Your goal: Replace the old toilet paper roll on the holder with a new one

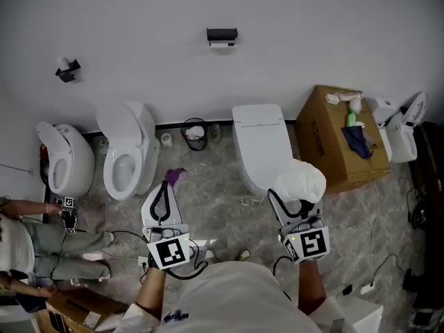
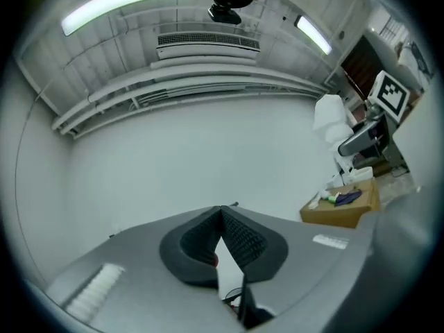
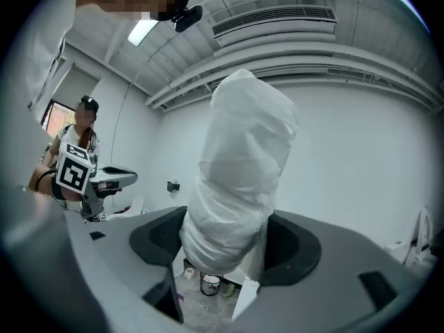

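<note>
A black holder (image 1: 222,36) with a roll in it hangs high on the white wall. My right gripper (image 1: 295,204) is shut on a new toilet paper roll (image 1: 300,180) in white plastic wrap, which stands up out of the jaws. In the right gripper view the wrapped roll (image 3: 239,179) fills the middle, pressed between both pads of the right gripper (image 3: 229,250). My left gripper (image 1: 164,190) is shut with nothing in it; its pads meet in the left gripper view (image 2: 222,218). Both grippers hang well short of the wall.
Two open toilets (image 1: 128,151) stand left, and a closed one (image 1: 262,144) sits below the holder. A wire bin (image 1: 195,134) stands between them, a cardboard box (image 1: 341,141) to the right. A second wall fitting (image 1: 67,69) hangs left. A person (image 1: 41,245) crouches at lower left.
</note>
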A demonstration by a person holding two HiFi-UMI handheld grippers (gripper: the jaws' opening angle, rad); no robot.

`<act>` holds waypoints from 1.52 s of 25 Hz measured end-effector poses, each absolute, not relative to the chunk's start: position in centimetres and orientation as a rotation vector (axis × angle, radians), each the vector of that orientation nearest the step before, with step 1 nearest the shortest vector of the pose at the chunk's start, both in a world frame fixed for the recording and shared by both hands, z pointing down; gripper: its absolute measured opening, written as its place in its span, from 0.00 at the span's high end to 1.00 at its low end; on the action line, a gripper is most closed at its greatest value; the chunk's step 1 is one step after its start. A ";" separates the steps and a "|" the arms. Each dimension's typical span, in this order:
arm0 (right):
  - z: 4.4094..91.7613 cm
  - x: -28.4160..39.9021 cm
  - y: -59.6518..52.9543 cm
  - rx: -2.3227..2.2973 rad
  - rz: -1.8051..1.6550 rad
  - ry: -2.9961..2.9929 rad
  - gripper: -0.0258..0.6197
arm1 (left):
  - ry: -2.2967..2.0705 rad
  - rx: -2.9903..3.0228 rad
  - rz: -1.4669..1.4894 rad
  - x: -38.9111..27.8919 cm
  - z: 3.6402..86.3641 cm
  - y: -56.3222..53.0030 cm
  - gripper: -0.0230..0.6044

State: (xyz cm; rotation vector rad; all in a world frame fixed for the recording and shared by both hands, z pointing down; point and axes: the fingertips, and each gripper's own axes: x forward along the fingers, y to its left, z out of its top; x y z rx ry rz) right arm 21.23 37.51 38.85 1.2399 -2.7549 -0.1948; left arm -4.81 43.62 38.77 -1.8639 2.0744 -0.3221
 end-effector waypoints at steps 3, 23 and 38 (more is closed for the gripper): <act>39.1 19.9 37.9 1.247 -0.204 -2.732 0.47 | 2.173 -1.994 -0.170 -6.5 40.0 44.1 0.96; 40.5 13.6 37.7 1.333 -0.195 -2.611 0.47 | 2.175 -2.092 -0.180 -14.3 42.9 41.9 0.96; 44.1 15.4 17.5 1.282 -0.082 -2.696 0.46 | 2.221 -2.041 -0.101 -11.5 42.0 23.8 0.96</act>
